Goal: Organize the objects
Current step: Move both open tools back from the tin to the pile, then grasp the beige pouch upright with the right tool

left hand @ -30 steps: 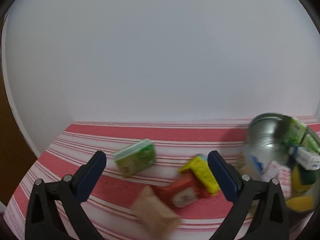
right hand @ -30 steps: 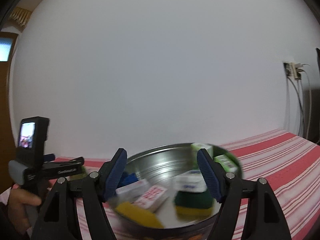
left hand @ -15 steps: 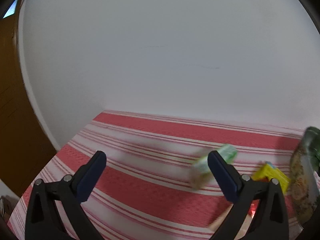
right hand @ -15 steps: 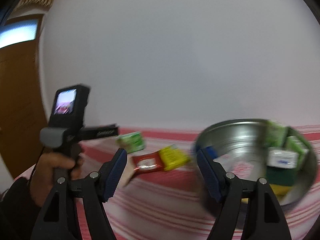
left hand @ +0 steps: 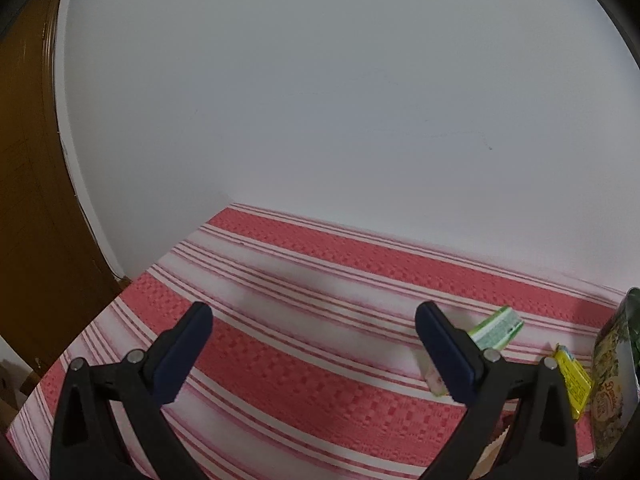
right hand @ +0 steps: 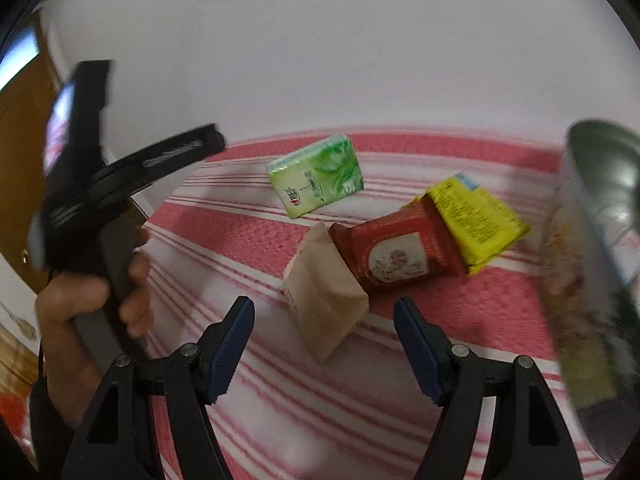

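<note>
Both cameras have swung leftward since a second ago, so the metal tin [right hand: 596, 248] now sits at the right edge of each view. Four packets lie on the striped cloth [right hand: 248, 240] just beside it: a green packet [right hand: 316, 176], a yellow packet [right hand: 476, 220] tucked under a red packet [right hand: 396, 252], and a tan packet [right hand: 324, 292] (blurred). The right gripper [right hand: 324, 340] hangs spread and empty above the tan one. The left gripper [left hand: 314, 354] is likewise spread, holding nothing.
</note>
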Demonstrator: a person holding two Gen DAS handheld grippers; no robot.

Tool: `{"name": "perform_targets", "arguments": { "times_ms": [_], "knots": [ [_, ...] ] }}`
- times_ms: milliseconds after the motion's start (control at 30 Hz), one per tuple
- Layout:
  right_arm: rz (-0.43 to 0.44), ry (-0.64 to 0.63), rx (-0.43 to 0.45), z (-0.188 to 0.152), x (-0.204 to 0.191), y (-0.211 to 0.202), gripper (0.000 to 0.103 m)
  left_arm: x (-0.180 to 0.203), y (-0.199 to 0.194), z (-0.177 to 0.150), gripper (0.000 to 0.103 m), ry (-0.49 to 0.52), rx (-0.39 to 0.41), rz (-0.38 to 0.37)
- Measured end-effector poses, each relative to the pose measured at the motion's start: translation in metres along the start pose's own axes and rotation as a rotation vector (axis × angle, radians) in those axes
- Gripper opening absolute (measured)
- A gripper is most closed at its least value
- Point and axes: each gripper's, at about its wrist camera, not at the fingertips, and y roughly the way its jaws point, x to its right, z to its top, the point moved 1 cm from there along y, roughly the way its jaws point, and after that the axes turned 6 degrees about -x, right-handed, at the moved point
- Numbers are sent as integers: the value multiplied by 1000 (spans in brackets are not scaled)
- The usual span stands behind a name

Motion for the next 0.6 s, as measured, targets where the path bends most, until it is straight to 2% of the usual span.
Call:
{"name": "perform_targets", "arguments": {
  "times_ms": [100, 133, 167, 333, 400, 500, 600],
  "knots": [
    [15, -3, -8, 7, -8, 10, 65, -4, 3, 2, 103, -12, -5, -5],
    [16, -5, -18, 10, -10, 16, 52, -6, 4, 2, 103, -19, -5, -9],
    [14, -6, -27, 10, -12, 19, 43, -7, 4, 3, 103, -24, -6, -12],
    [-10, -47, -23, 10, -19, 23, 41, -11, 5, 4, 103, -26, -3, -19],
    [24, -43, -29, 7, -15, 21, 37, -10, 5, 4, 103, -25, -4, -20],
    [94, -47, -23, 0, -17, 8, 21, -6, 2, 3, 103, -15, 5, -14],
    [91, -92, -3, -12, -25, -1, 21, -2, 0, 2, 103, -1, 12, -10]
  ]
}}
